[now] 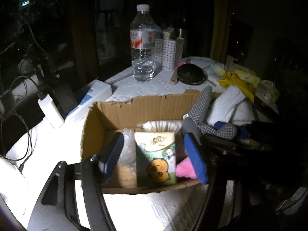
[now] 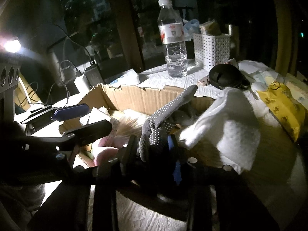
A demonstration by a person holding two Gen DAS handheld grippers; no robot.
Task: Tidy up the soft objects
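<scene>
An open cardboard box [image 1: 146, 105] [image 2: 142, 98] stands on the white-covered table. It holds a cartoon tissue pack [image 1: 156, 157], bubble wrap [image 1: 128, 150], paper cups [image 1: 163, 125] and a pink cloth [image 1: 183, 168]. My left gripper [image 1: 156, 156] is open over the box, its blue pads either side of the tissue pack, not touching it. My right gripper [image 2: 154, 146] is shut on a grey dotted glove [image 2: 161, 119] [image 1: 202, 111] at the box's right edge. A white towel [image 2: 227, 123] [image 1: 229, 105] lies against the box's right side.
A water bottle [image 1: 142, 44] [image 2: 173, 38] and a white perforated basket [image 1: 166, 53] [image 2: 213, 48] stand behind the box. A black round object [image 1: 190, 75] [image 2: 225, 75], a yellow packet [image 2: 281, 107] and chargers with cables [image 1: 50, 111] lie around. A lamp [image 2: 11, 46] shines at left.
</scene>
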